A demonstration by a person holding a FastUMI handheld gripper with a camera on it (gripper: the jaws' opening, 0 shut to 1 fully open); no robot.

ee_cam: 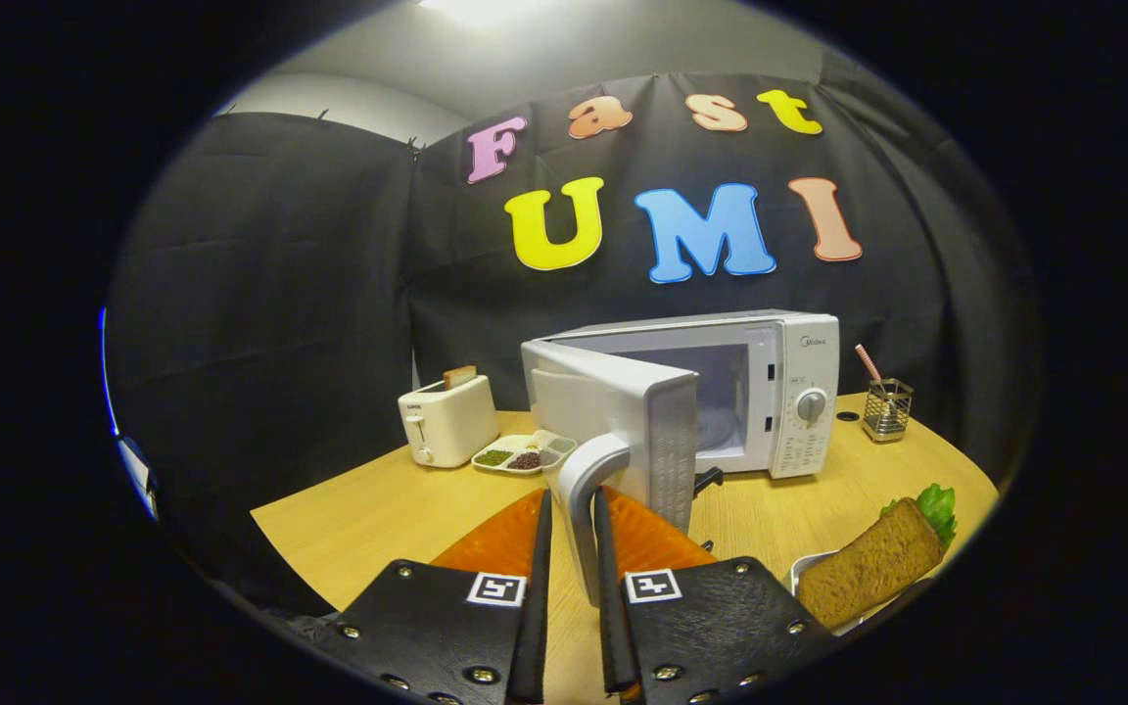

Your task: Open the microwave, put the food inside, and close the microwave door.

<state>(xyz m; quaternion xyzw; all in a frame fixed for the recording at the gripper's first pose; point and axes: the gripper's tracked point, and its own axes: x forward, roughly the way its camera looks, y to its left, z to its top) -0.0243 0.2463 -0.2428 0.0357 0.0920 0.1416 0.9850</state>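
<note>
Right now the gripper (572, 578) has the door handle (584, 509) standing upright between its two fingers, at bottom centre of the frame. The fingers lie close along either side of the handle, nearly closed around it; whether both actually press on it I cannot tell. The microwave (779, 392) sits mid-frame on the wooden table (368, 509), and its door (613, 411) is swung well out toward the camera, leaving the inside open just right of it. The sandwich (877, 563), the food to load, lies in a tray at lower right, its long axis slanting up to the right. So the next move likely means letting go and swinging right.
</note>
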